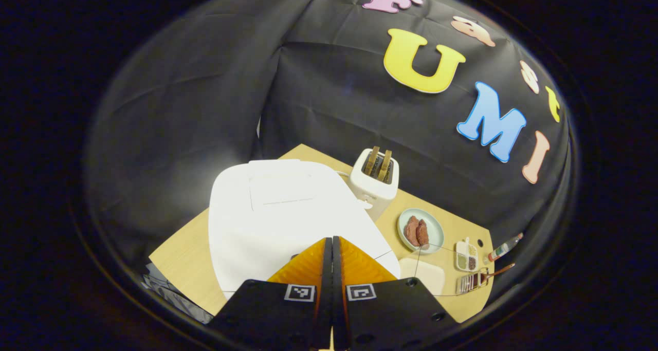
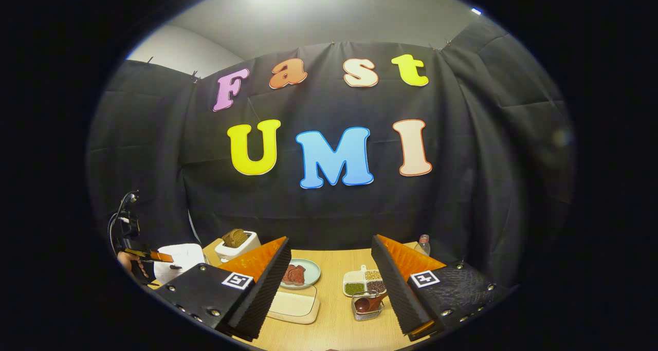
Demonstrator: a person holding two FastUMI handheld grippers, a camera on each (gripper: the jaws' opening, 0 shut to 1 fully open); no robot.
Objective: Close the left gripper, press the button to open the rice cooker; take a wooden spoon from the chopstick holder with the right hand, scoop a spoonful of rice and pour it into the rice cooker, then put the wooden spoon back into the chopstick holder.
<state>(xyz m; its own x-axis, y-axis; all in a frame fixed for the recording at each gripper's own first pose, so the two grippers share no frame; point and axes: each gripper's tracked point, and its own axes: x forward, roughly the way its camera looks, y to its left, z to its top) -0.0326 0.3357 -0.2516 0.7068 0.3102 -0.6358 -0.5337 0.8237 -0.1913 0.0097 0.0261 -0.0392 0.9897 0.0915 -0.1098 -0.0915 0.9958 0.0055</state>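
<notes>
The white rice cooker (image 1: 277, 212) stands with its lid down on the wooden table (image 1: 185, 258). My left gripper (image 1: 332, 239) is shut with nothing between its fingers, its tips over the cooker's front edge; whether they touch it I cannot tell. In the right gripper view the cooker (image 2: 177, 256) sits far left, with the left gripper (image 2: 154, 257) and a hand (image 2: 126, 261) at it. A wooden spoon (image 2: 364, 303) lies in the wire chopstick holder (image 2: 366, 312), just below and ahead of my open right gripper (image 2: 330, 248). Behind the holder is a divided dish of grains (image 2: 366, 282).
A toaster (image 1: 375, 179) with bread stands behind the cooker. A plate of meat (image 1: 420, 231), a pale board (image 1: 424, 275) and the divided dish (image 1: 466, 256) line the table to the right. A small bottle (image 2: 423, 244) stands at the back near the cloth wall.
</notes>
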